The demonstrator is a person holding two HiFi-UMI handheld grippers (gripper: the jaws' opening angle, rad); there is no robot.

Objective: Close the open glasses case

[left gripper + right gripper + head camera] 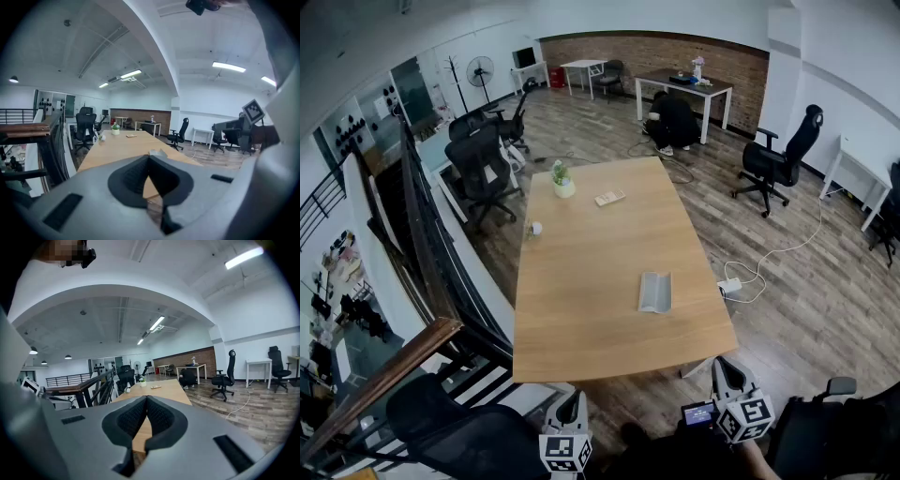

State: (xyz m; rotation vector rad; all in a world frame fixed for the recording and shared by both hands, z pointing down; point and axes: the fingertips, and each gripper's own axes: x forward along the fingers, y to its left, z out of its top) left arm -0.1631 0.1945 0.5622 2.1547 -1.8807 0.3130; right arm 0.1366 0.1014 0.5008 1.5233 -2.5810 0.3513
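The open glasses case (655,292) is a grey shell lying flat near the right front of the long wooden table (581,309). Only its top edge (158,153) shows over the jaws in the left gripper view. Both grippers hang short of the table's near edge, well back from the case. My left gripper (572,407) is low at the left, its tips (149,157) together with nothing between them. My right gripper (727,371) is low at the right, below the table's front right corner, its tips (146,398) also together and empty.
A small potted plant (563,180), a flat pale object (610,198) and a small white thing (535,228) sit at the table's far end. A power strip with cable (731,286) lies on the floor to the right. Black office chairs (483,169) and a stair railing (422,216) line the left.
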